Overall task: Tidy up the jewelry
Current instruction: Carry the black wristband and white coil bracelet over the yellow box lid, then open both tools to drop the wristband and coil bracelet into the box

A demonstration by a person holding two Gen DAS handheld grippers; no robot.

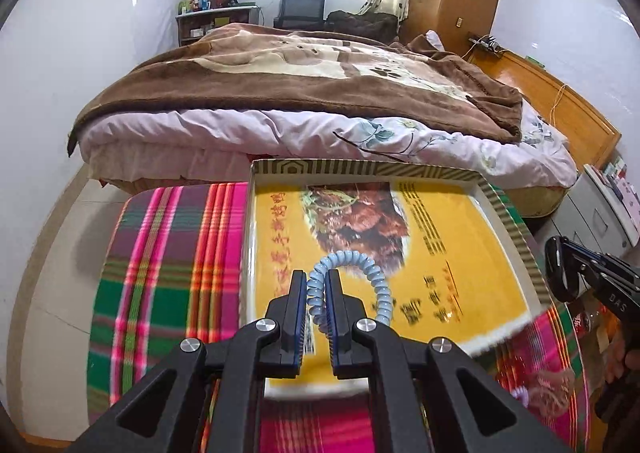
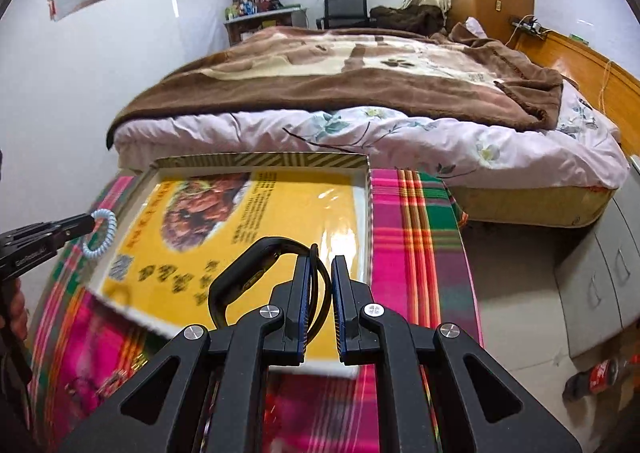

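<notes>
Left gripper (image 1: 316,293): your fingers are clenched on the pale blue coil bracelet (image 1: 360,265); its loop hangs free above the tray.
Right gripper (image 2: 320,277): your fingers pinch the strap of the black watch (image 2: 256,253), held over the near right part of the tray.
Tray (image 2: 260,161): it has a low striped rim, and its yellow printed floor lies open under both grippers.
Plaid cloth (image 1: 168,253): it shows free room on both sides of the tray.
Bed (image 1: 304,93): its edge stands just behind the far rim.

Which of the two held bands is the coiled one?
The light blue band in the left gripper; the right gripper holds a smooth black one.
</notes>
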